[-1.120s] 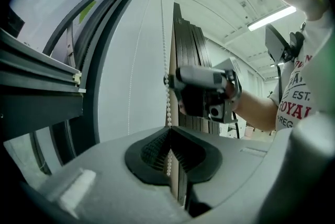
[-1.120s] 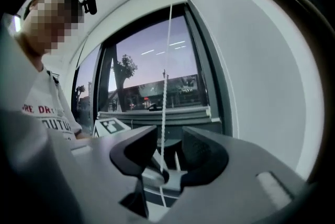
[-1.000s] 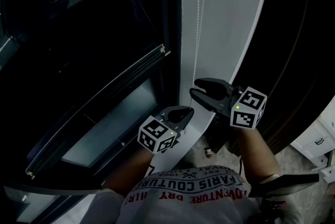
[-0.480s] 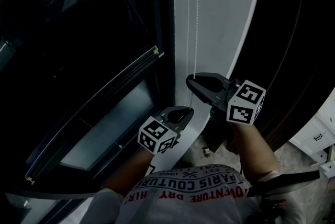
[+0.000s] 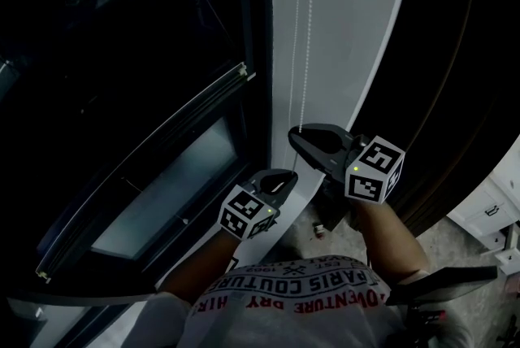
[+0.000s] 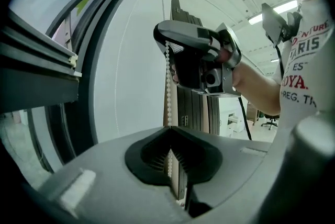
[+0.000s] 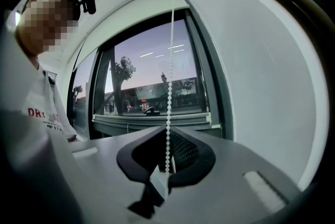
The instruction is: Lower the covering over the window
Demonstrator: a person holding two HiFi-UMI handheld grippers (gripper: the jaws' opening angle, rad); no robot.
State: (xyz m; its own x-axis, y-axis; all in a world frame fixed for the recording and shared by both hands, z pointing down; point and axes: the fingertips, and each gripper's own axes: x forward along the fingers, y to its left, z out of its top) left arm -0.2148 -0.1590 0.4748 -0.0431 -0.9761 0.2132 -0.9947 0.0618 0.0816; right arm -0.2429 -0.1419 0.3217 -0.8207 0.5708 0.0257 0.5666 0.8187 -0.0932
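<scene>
A white bead chain [image 5: 305, 54] hangs in two strands down the white wall strip [image 5: 357, 21] beside the dark window [image 5: 122, 54]. My right gripper [image 5: 294, 135] is shut on the bead chain [image 7: 169, 71]; its jaws have just been closing, and the beads run up from between them. My left gripper [image 5: 286, 176], lower down, is shut on the bead chain [image 6: 168, 92] too. In the left gripper view the right gripper [image 6: 166, 40] clamps the same strand higher up. A grey rail with a white end cap [image 5: 240, 71] crosses the window.
A dark curved panel [image 5: 455, 94] borders the white strip on the right. White drawers [image 5: 496, 216] stand at the lower right on the floor. Through the glass I see a street with trees [image 7: 123, 68]. The person's sleeve and printed shirt [image 5: 292, 289] fill the bottom.
The right gripper's jaws, open one second ago, have shut on the chain. The left gripper has sunk a little with the chain in it.
</scene>
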